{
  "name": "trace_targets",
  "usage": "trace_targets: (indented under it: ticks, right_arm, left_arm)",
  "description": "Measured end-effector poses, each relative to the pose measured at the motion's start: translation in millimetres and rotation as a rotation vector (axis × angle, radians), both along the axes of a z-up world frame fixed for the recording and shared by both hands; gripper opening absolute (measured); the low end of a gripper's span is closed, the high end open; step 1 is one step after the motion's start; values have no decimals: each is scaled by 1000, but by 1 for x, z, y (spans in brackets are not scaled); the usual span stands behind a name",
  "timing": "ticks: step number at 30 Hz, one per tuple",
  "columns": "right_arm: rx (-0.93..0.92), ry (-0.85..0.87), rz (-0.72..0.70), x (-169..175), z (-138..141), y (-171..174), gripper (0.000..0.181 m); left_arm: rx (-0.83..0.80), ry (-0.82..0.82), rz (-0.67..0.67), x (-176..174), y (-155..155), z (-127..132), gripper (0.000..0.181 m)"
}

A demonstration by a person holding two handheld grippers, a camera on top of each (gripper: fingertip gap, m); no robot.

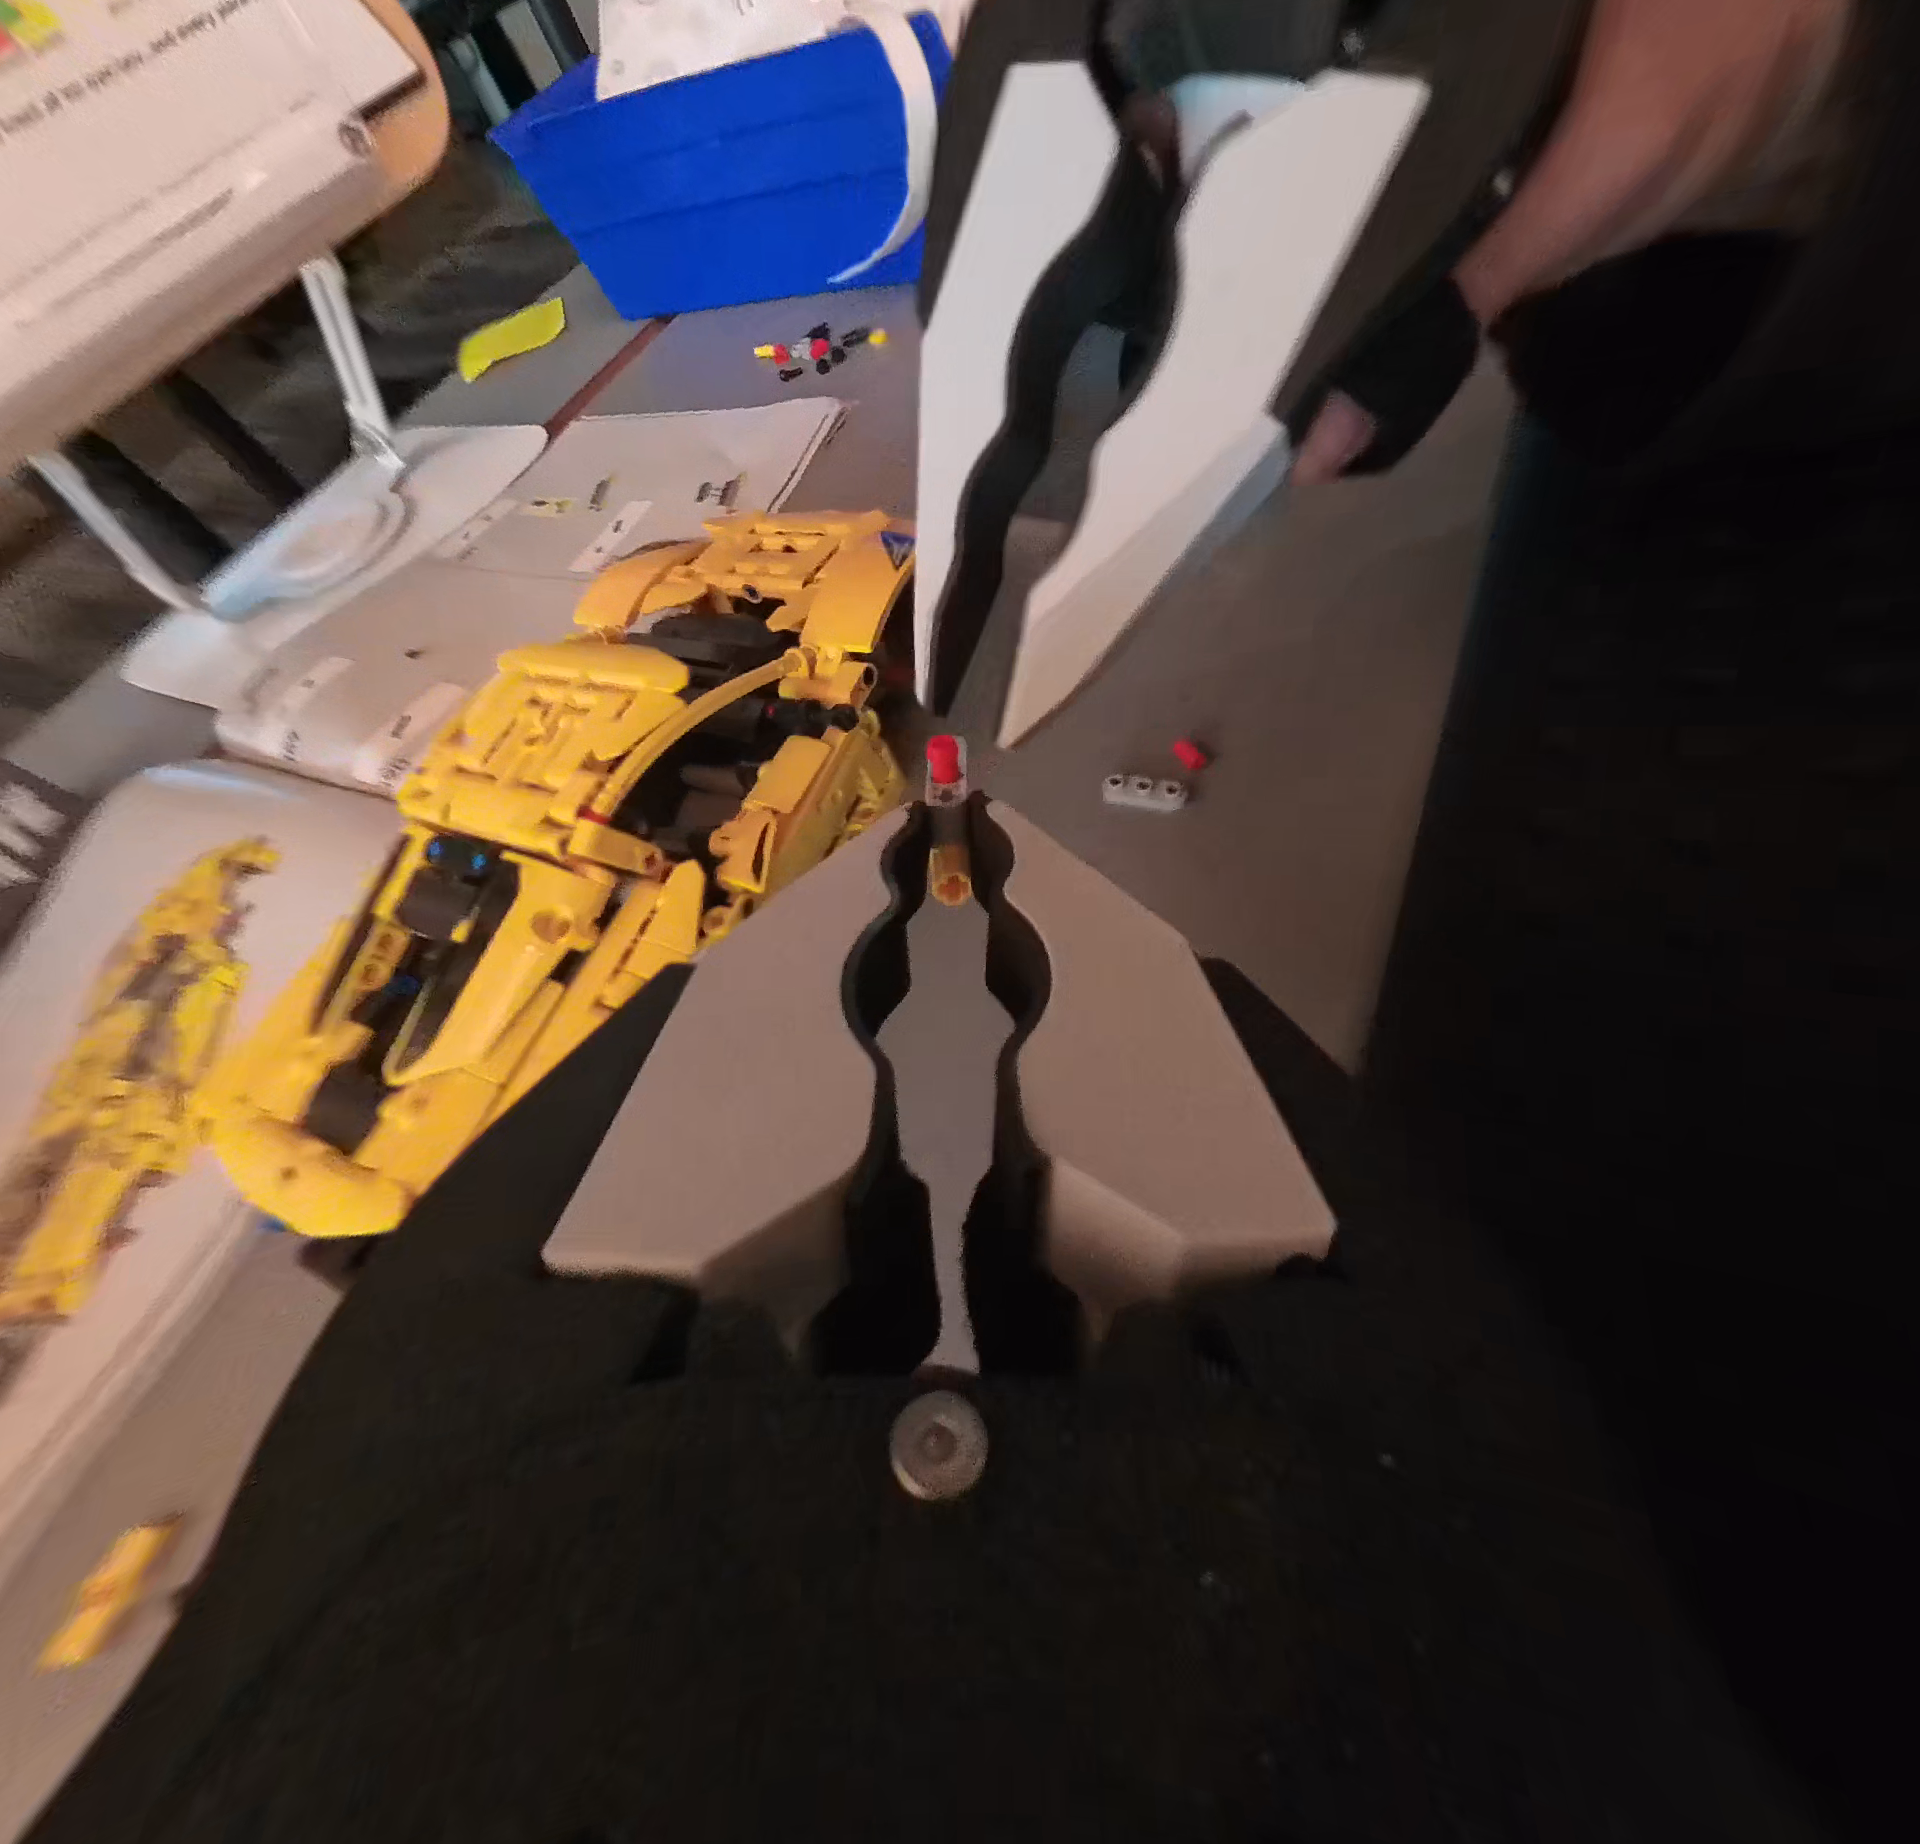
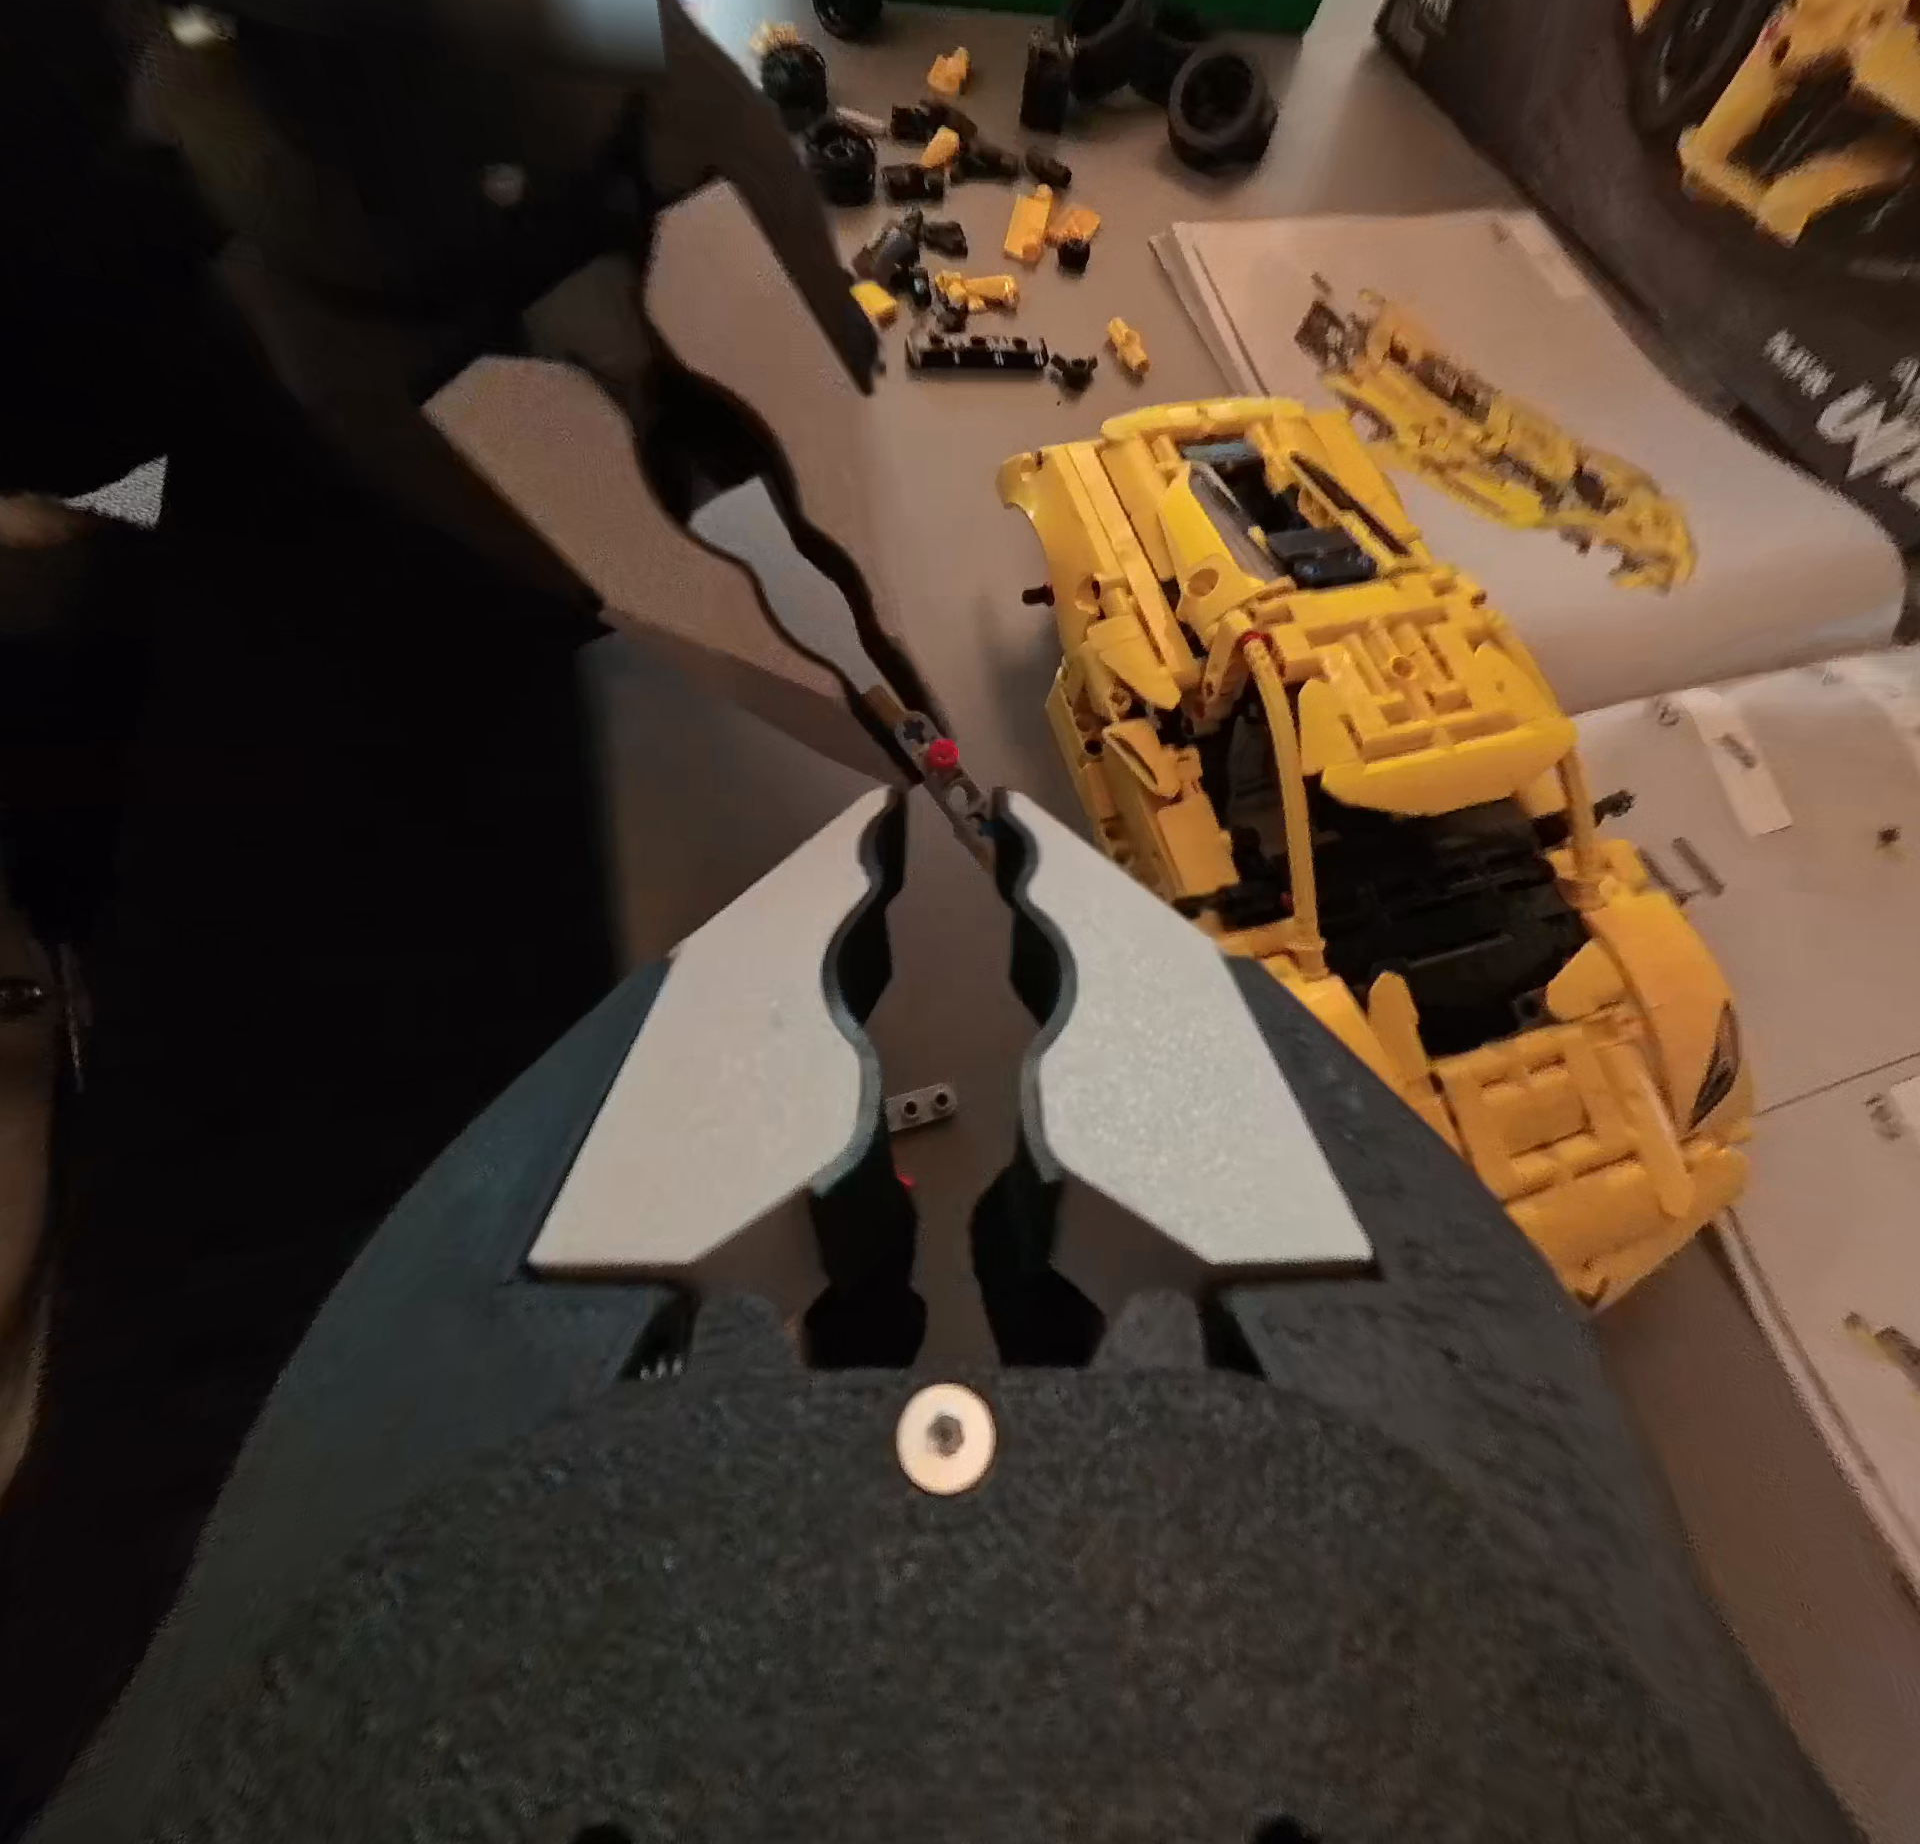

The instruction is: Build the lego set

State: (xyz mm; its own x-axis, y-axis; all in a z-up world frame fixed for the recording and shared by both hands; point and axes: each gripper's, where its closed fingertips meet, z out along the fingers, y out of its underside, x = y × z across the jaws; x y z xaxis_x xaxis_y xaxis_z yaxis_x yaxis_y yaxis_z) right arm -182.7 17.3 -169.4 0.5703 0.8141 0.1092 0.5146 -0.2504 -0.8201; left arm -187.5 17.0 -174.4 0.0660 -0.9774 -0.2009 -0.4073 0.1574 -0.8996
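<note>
Each black claw (image 2: 948,807) has grey wavy-edged fingers (image 2: 1122,1056) and a silver screw (image 2: 945,1438).

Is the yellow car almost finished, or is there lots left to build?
Mostly built: the yellow brick car has its body, but no wheels show on it. In hand: the left tongs pinch a small grey beam with a red pin, and the right tongs meet it. Left: black rubber tyres and loose yellow and black pieces.

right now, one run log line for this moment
left gripper: shut on grey beam with red pin | right gripper: open by beam | yellow car: on table
</note>
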Motion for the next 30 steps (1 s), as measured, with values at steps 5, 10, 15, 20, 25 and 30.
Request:
trace_targets:
  ticks: [5,10,15,20,25,30]
  right_arm:
    - [242,-118,74,-9,10,-4,47]
    - [411,-292,145,-20,9,1,42]
    - [410,-257,195,-26,15,4,32]
    - [411,-286,208,-27,10,2,24]
    - [398,-283,215,-27,9,0,21]
    - [409,-291,215,-27,11,0,17]
  left_arm:
    - [-492,-164,-32,-7,5,15,7]
    - [-880,-266,-127,-13,1,25,7]
    - [-973,-234,-166,-13,-5,20,6]
    - [-971,-206,-179,-13,-9,17,6]
    - [-968,-195,-183,-12,-10,16,6]
    - [-989,-208,-200,-14,-11,19,6]
